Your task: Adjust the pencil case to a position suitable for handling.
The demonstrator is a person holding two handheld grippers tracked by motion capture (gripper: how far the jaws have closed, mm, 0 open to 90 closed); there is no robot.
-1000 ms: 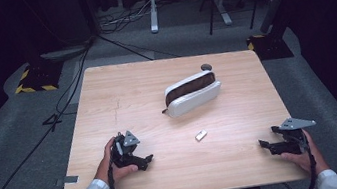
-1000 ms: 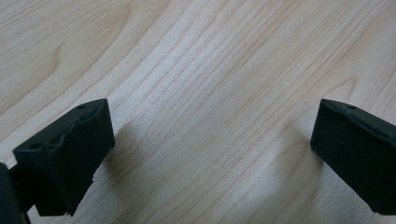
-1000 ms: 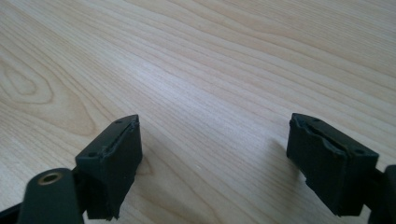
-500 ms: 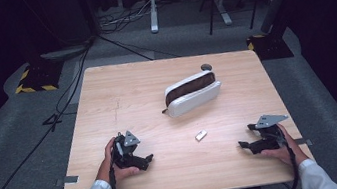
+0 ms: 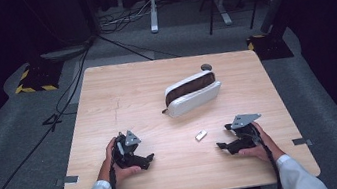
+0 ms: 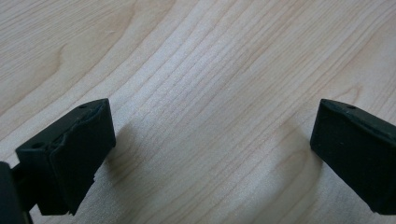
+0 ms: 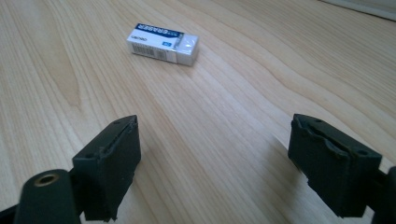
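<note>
Eraser (image 7: pixel 163 43) is lying untouched on the surface (image 5: pixel 145 88), just in front of the pencil case (image 5: pixel 191 93). Right hand-held gripper (image 7: pixel 215 163) is facing it, jaws wide (nothing grasped yet); left hand-held gripper (image 6: pixel 210 154) is waiting wide, well left of the eraser.

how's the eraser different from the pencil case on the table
The eraser is a tiny white block with a printed sleeve; the pencil case is far larger, white with a brown band. The eraser lies near the right gripper; the pencil case sits farther back. Both rest untouched.
</note>
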